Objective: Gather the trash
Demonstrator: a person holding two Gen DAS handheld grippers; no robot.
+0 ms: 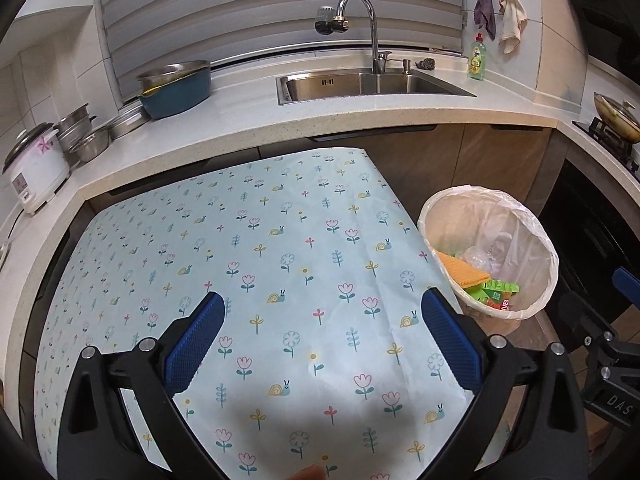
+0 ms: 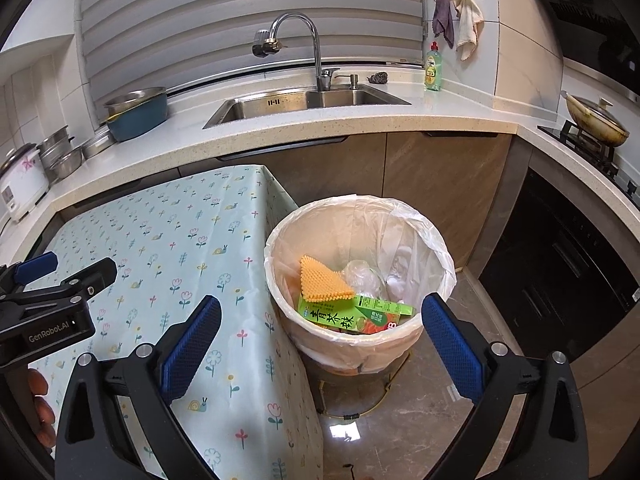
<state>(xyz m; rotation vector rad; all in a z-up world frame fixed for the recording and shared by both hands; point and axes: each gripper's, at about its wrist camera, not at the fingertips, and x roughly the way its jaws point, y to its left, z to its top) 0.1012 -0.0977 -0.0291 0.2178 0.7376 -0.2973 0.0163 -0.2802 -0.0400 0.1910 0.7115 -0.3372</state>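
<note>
Trash sits in the round cream bin lined with a clear plastic bag [image 2: 360, 264]: an orange nubbed triangular pad [image 2: 324, 280], a green printed carton [image 2: 352, 314] and crumpled clear plastic [image 2: 362, 278]. Bin stands at three o'clock of the floral-cloth table [image 1: 260, 264]. Left gripper [image 1: 324, 340] and right gripper [image 2: 322, 344] both gape wide, holding nothing.

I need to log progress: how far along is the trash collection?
Looks nearly done: an orange scrubber, a green carton and clear plastic lie in the bin. Left gripper and right gripper are open and empty. The tablecloth shows no trash left.
</note>
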